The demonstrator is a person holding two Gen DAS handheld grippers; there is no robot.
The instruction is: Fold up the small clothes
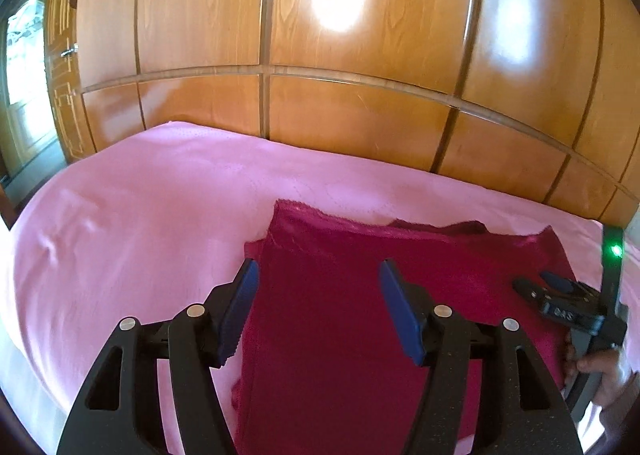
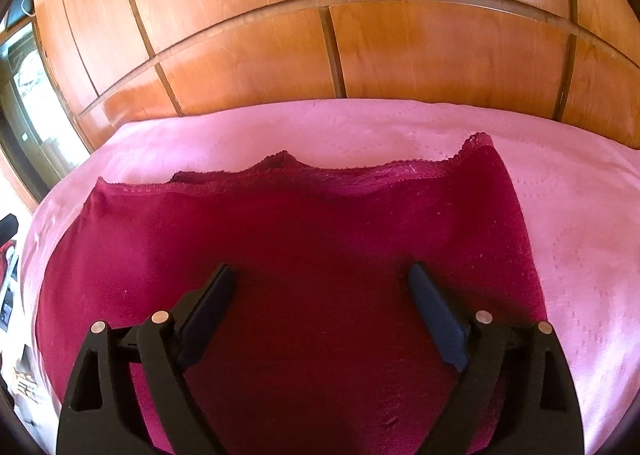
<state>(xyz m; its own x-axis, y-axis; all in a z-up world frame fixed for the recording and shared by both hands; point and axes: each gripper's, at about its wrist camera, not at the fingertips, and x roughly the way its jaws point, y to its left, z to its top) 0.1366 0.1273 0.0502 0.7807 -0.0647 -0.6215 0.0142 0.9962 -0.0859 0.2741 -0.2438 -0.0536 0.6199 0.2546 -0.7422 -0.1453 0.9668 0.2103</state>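
Note:
A dark red garment with a lace-trimmed far edge (image 1: pixel 340 315) (image 2: pixel 300 235) lies flat on the pink bedsheet (image 1: pixel 132 223) (image 2: pixel 580 215). One side of it is folded over, so its left part is doubled. My left gripper (image 1: pixel 318 269) hovers above the garment's left half, jaws open, nothing between the blue pads. My right gripper (image 2: pixel 322 271) stands open just over the middle of the cloth, empty too. In the left wrist view the right gripper (image 1: pixel 538 287) shows at the right edge over the garment, held by a hand (image 1: pixel 600 371).
A glossy wooden wardrobe wall (image 1: pixel 360 115) (image 2: pixel 400 55) rises right behind the bed's far edge. A door with glass (image 1: pixel 24 75) stands at the far left. Some small items (image 2: pixel 8 275) lie beyond the bed's left edge.

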